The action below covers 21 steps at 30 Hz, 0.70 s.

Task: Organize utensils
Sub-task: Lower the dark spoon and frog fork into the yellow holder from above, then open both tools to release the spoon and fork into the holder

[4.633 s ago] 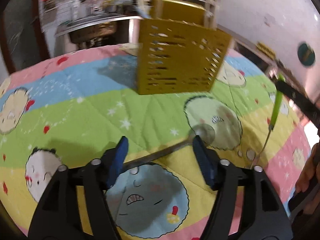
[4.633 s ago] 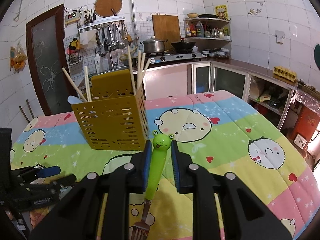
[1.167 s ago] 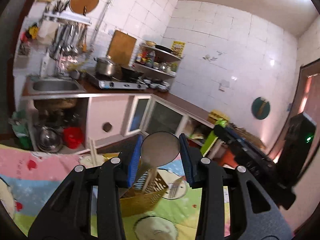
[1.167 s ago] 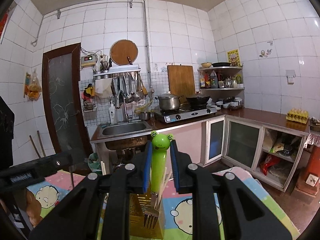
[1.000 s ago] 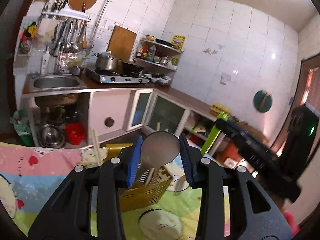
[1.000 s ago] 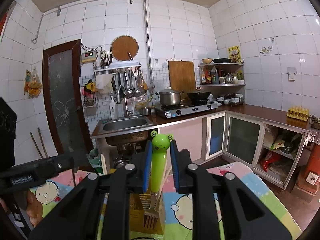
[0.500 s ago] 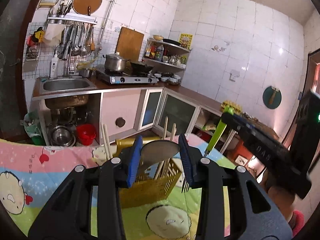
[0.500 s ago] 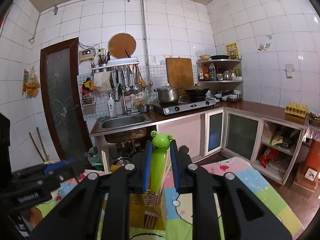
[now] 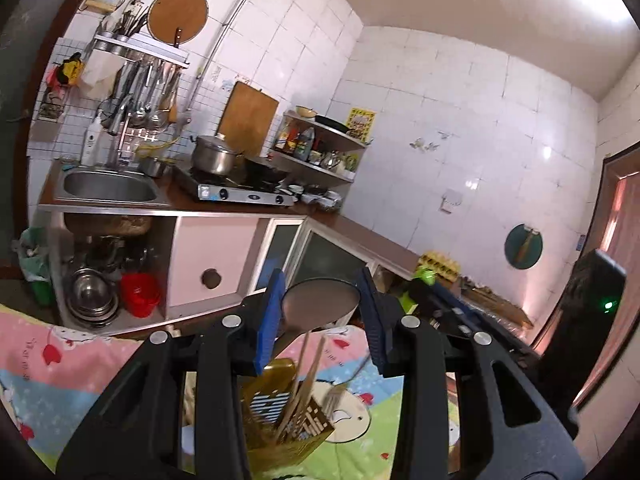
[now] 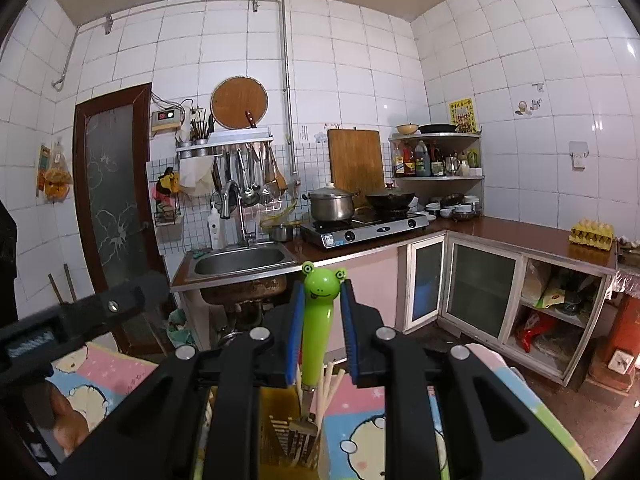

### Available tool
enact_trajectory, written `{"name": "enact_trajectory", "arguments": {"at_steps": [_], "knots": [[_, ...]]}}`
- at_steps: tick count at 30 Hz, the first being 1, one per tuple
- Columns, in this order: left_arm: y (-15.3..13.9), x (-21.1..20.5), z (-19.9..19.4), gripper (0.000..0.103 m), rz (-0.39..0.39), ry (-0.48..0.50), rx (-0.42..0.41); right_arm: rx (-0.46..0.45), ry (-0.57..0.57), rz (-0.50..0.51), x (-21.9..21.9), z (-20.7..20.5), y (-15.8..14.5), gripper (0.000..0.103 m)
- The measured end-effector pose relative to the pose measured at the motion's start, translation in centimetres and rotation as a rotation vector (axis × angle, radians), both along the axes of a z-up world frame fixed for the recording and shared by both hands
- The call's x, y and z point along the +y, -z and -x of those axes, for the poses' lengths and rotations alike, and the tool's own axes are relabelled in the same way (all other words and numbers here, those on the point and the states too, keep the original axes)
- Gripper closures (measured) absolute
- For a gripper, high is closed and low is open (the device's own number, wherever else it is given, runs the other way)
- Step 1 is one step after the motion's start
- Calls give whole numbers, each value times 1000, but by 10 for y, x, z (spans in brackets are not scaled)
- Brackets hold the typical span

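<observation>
My left gripper is shut on a metal spoon, bowl up, handle pointing down toward the yellow slotted utensil holder, which holds chopsticks. My right gripper is shut on a fork with a green frog handle; its tines hang at the holder's top. The right gripper also shows in the left wrist view, to the right of the holder.
The holder stands on a table with a colourful cartoon cloth. Behind it are a sink, a stove with a pot, cabinets and a hanging utensil rack.
Both grippers have moved closer over the holder. The fork's tines now hang lower, at the holder's opening. The spoon still hangs above it.
</observation>
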<state>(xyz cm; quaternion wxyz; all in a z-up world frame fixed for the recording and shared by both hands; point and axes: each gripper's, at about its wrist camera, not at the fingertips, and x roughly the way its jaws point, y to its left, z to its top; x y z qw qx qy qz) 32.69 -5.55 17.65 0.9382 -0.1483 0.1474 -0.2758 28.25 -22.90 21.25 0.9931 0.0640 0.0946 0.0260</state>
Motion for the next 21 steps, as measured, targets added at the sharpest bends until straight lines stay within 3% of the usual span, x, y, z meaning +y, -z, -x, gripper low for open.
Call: {"name": "enact_trajectory", "arguments": {"at_steps": [10,21], "knots": [[68,5,-27,67,-56,-65,93,81,-21,22,11,-22,40,84],[100,18,-24,67,-179,-148,131,182,-46,54,16,-27,91,84]]}}
